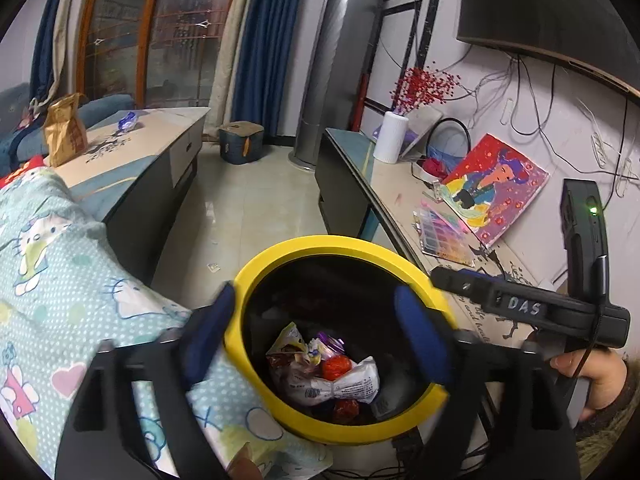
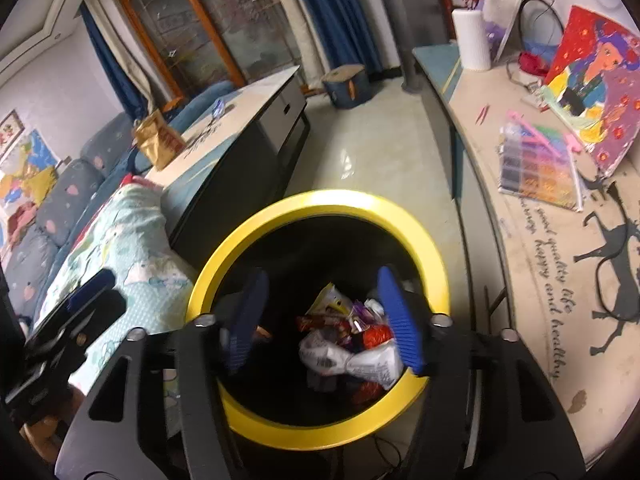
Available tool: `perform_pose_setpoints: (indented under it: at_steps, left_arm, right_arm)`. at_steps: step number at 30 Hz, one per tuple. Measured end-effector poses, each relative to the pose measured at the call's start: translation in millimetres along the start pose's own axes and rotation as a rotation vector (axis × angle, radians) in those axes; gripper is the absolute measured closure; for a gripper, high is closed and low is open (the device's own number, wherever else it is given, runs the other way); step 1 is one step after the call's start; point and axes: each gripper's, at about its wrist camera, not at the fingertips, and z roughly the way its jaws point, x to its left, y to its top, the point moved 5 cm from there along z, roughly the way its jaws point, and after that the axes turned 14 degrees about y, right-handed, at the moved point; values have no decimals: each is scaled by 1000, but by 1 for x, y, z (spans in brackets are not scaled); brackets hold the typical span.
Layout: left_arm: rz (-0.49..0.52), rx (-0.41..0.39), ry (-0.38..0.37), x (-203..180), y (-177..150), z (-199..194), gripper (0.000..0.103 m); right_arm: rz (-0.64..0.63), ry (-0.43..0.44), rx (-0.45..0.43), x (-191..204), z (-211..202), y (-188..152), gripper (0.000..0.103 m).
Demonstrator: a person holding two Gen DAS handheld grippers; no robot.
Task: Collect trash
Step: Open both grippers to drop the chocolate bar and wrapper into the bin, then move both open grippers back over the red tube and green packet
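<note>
A black trash bin with a yellow rim (image 1: 280, 252) (image 2: 320, 204) stands on the floor below both grippers. Several crumpled wrappers (image 1: 332, 376) (image 2: 352, 344), white, red and purple, lie in its bottom. My left gripper (image 1: 316, 328) is open and empty, its blue pads straddling the bin's mouth. My right gripper (image 2: 320, 316) is open and empty above the bin's opening. The right gripper also shows in the left wrist view (image 1: 520, 304), at the right beside the bin.
A coffee table (image 1: 160, 148) at the left holds a brown paper bag (image 1: 64, 128) and a blue wrapper (image 1: 128, 120). A long cabinet (image 2: 520, 184) at the right holds a white vase, a painting and a colour box. A patterned blanket (image 1: 52, 264) lies at the left.
</note>
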Motion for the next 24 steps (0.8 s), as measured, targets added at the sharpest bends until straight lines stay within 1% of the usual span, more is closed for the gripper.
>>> perform_pose_setpoints:
  at_steps: [2,4,11,17,21,24]
  left_arm:
    - [-8,-9,13,4,-2,-4,8]
    - [-8,-18,42,9,-3,-10,7]
    - [-59,-54,160,44,-5,-34,7]
    - [-113,-92,254,80,-6,-58,7]
    - [-142,-114,298,100,-5,-71,7]
    - [-164,-124,325,115,-6,-79,7]
  right_arm:
    - [-14,-11,-16,3,-3,3,44]
    - [-34,-13,-30,9,-5,4,38]
    - [-122,15,-47,35,-7,6,37]
    - [-193,57,-34,64,-4,2,37]
    - [-239,89,-20,85,-1,-3,36]
    - [-272,115,-7,102,2,-7,30]
